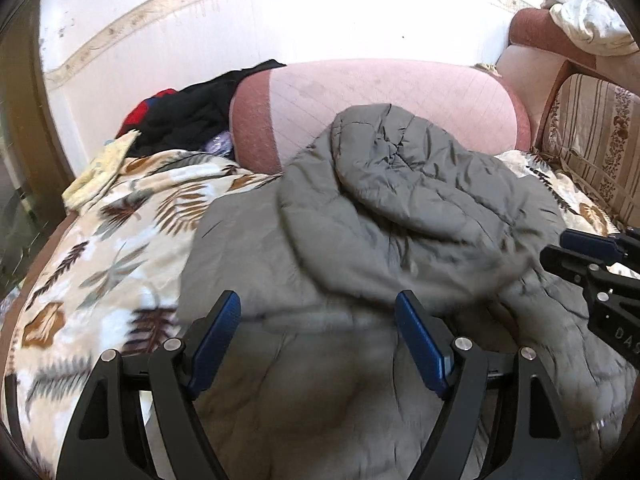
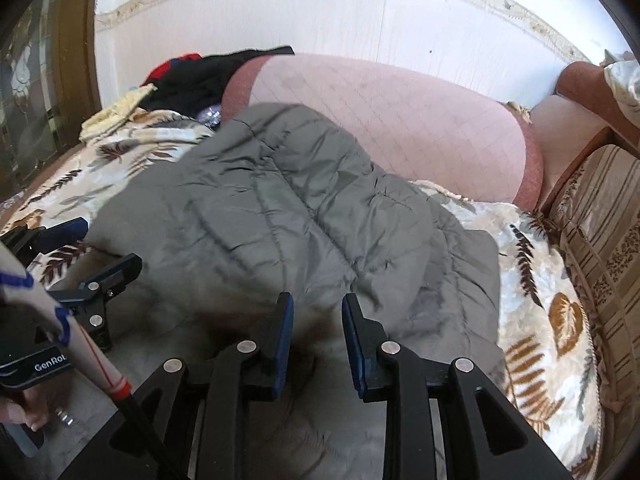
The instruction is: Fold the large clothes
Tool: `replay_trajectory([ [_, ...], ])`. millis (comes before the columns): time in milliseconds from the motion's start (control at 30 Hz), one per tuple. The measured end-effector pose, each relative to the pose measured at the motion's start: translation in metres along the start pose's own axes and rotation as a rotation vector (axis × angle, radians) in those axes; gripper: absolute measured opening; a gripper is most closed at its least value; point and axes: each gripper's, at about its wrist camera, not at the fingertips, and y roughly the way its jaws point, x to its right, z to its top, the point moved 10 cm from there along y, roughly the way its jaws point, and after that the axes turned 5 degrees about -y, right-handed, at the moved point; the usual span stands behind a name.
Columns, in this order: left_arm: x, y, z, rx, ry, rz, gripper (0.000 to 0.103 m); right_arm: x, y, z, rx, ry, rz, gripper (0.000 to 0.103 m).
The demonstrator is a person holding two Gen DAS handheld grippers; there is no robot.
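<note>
A grey quilted jacket [image 1: 400,208] lies bunched on a leaf-patterned blanket [image 1: 100,248] over a sofa seat; it also shows in the right wrist view [image 2: 288,216]. My left gripper [image 1: 320,312] hovers just above the jacket's near part with its jaws wide apart and nothing between them. It also shows at the left of the right wrist view [image 2: 100,244]. My right gripper [image 2: 318,312] is over the jacket's near edge, jaws partly apart and empty. It also shows at the right edge of the left wrist view [image 1: 560,248].
A pink sofa back cushion [image 1: 392,100] stands behind the jacket. A pile of black and red clothes [image 1: 188,108] and a yellow cloth [image 1: 100,168] lie at the far left. A striped armrest cushion [image 1: 596,144] is at the right. A white cloth [image 1: 588,20] lies on the far sofa.
</note>
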Motion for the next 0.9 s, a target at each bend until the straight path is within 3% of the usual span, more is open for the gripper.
replay_trajectory([
  [67,-0.007,-0.018,-0.023,-0.021,-0.012,0.005,0.079,-0.002,-0.017,-0.014,0.0,0.01,0.01,0.04],
  [500,-0.038,-0.086,-0.161,-0.181,-0.01,0.069,0.079,-0.008,-0.1,-0.157,-0.133,0.105,0.044,0.04],
  [600,-0.035,-0.085,-0.18,-0.237,0.007,0.055,0.079,-0.017,-0.098,-0.189,-0.199,0.135,0.082,0.04],
  [667,-0.043,-0.093,-0.183,-0.234,0.0,0.074,0.079,-0.018,-0.098,-0.205,-0.229,0.17,0.111,0.04],
  [800,-0.068,-0.124,-0.182,-0.192,-0.05,0.101,0.079,0.0,-0.124,-0.21,-0.19,0.208,0.088,0.04],
  [900,-0.099,-0.144,-0.184,-0.174,-0.091,0.161,0.079,0.026,-0.148,-0.213,-0.158,0.243,0.031,0.04],
])
